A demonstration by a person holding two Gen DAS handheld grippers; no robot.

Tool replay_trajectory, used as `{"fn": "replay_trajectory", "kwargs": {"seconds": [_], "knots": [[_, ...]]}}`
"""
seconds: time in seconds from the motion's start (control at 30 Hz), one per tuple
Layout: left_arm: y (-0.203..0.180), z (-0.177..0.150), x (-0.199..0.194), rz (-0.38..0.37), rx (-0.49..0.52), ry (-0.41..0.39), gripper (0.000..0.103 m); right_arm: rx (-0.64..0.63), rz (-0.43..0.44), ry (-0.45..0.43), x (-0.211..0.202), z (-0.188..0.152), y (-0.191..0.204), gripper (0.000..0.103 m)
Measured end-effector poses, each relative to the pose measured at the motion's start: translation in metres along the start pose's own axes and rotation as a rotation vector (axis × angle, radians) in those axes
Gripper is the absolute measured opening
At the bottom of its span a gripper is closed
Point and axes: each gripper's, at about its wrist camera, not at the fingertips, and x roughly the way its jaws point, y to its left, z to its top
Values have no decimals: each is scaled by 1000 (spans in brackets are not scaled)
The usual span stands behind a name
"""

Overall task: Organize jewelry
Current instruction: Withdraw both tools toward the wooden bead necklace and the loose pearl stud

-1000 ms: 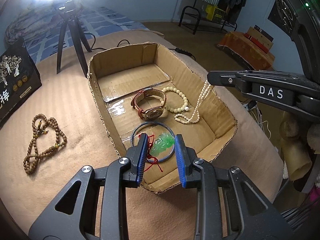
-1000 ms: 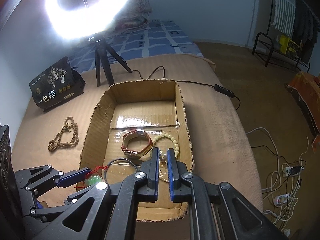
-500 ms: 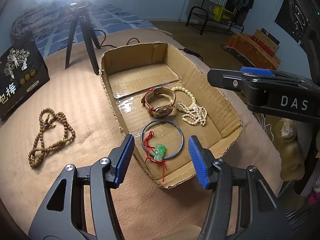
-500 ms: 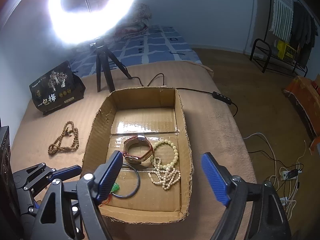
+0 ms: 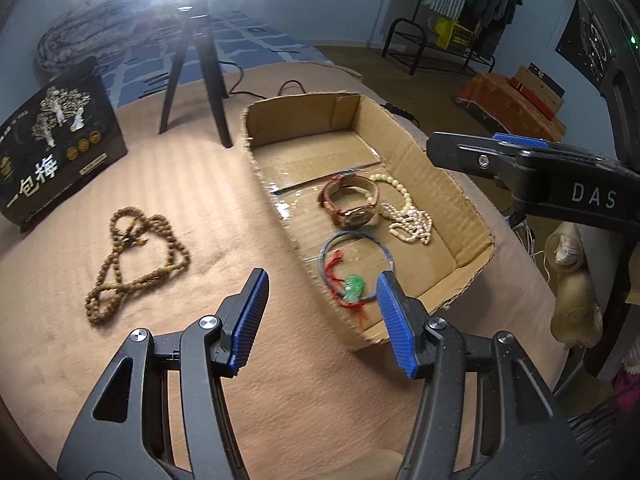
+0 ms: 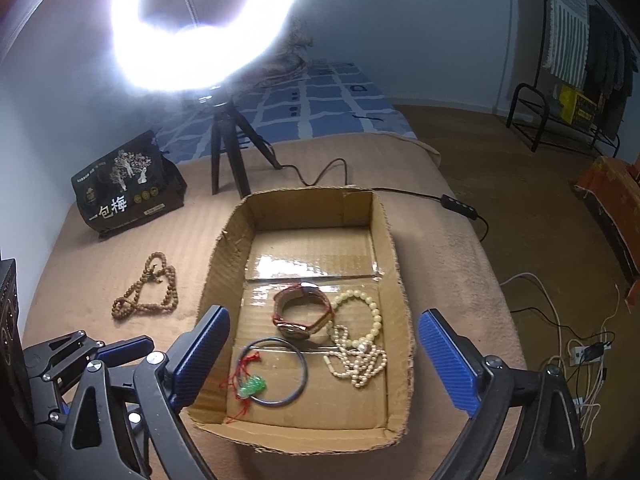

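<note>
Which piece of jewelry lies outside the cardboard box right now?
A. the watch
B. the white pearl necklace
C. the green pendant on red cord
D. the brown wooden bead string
D: the brown wooden bead string lies on the tan blanket left of the cardboard box, while the other pieces lie inside it.

Two black plastic grippers, left [image 5: 320, 316] and right [image 6: 324, 360], built of angular, cut-out arms. Ribbed blue pads [image 5: 250, 320] on each finger. Silver screws [image 5: 208, 322] at the joints. White "DAS" lettering [image 5: 594, 197] along the right one's side.
</note>
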Motion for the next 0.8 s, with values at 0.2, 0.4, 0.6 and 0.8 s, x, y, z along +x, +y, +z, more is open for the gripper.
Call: {"fn": "replay_trajectory", "kwargs": {"seconds": [0.2, 0.4, 0.6, 0.8], "knots": [[26, -5, -20, 17, -23, -17, 58, -22, 27, -12, -2, 2, 17, 99], [61, -11, -43, 34, -74, -46, 58, -29, 64, -20, -3, 3, 34, 99], [96, -23, -65, 57, -118, -69, 58, -41, 102, -27, -2, 5, 54, 99], [122, -42, -76, 78, -142, -58, 58, -52, 139, -21, 3, 7, 75, 99]]}}
